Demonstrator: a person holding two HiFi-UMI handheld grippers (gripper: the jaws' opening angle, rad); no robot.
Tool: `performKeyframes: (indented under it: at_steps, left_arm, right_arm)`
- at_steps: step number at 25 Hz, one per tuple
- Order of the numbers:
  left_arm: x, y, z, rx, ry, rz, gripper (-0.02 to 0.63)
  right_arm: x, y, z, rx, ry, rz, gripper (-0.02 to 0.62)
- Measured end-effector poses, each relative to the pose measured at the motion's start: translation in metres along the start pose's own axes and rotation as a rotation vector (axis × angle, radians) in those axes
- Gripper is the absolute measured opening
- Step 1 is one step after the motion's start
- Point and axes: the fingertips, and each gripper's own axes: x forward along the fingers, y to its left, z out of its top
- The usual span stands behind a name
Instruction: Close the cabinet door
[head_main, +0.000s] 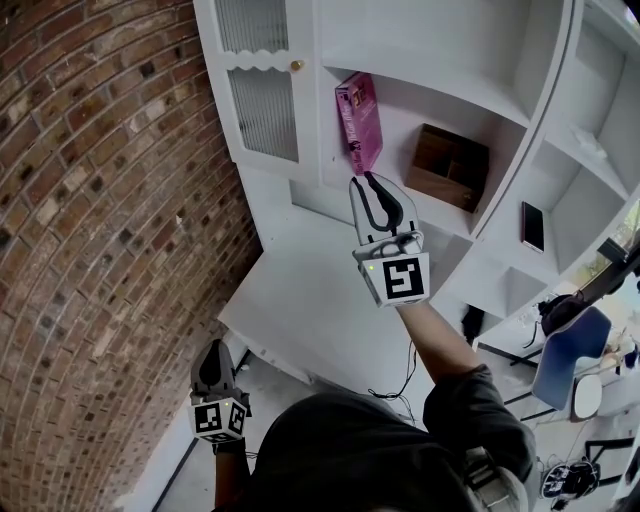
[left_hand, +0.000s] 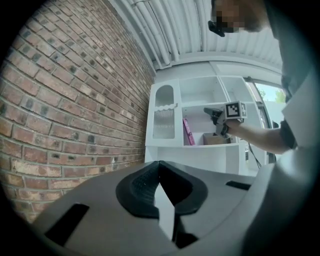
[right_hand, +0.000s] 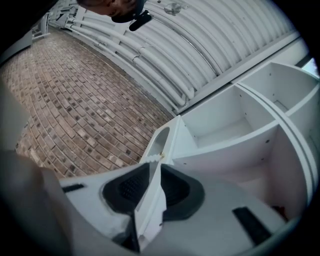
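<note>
door: wide open at the upper left of the head view, swung out toward the brick wall. White frame, two ribbed glass panes, and a wavy white trim between them.
knob: small brass one on the door's free edge, about level with the wavy trim.
cabinet: white, with open shelf bays filling the top and right of the head view.
right gripper: held up mid-frame in the head view. Its tips are just under the book's lower end, right of the door's edge and not on it. The jaws are only a sliver apart with nothing pinched. In its own view the door shows edge-on through that slit, further off.
left gripper: low at the lower left of the head view, by the brick wall and well apart from the cabinet. Jaw tips pressed together, nothing in them.
book: pink, standing a bit tilted in the bay right beside the door. There's dark print on the cover, but it's way too small to read.
box: brown wood, on the same shelf, right of the book and apart from it.
phone: dark slab, looks like a phone, propped upright in a bay further right.
cubes: one on each gripper, with black-and-white square markers. Just blocky patterns, nothing I can read.
chair: blue seat at the right edge, lower down.
</note>
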Motion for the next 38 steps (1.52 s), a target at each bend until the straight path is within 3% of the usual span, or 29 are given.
performKeyframes:
  at_steps: [12, 26, 38]
  left_arm:
    - [0.007, -0.01, -0.001, 0.011, 0.006, -0.022, 0.002]
    - [0.016, -0.018, -0.002, 0.025, 0.018, -0.038, 0.002]
    - [0.019, -0.021, -0.001, 0.027, 0.019, -0.04, 0.002]
  right_arm:
    - [-0.065, 0.005, -0.018, 0.06, 0.081, 0.006, 0.003]
    - [-0.111, 0.026, -0.047, 0.125, 0.182, 0.068, 0.0]
    - [-0.113, 0.024, -0.05, 0.14, 0.166, 0.063, 0.0]
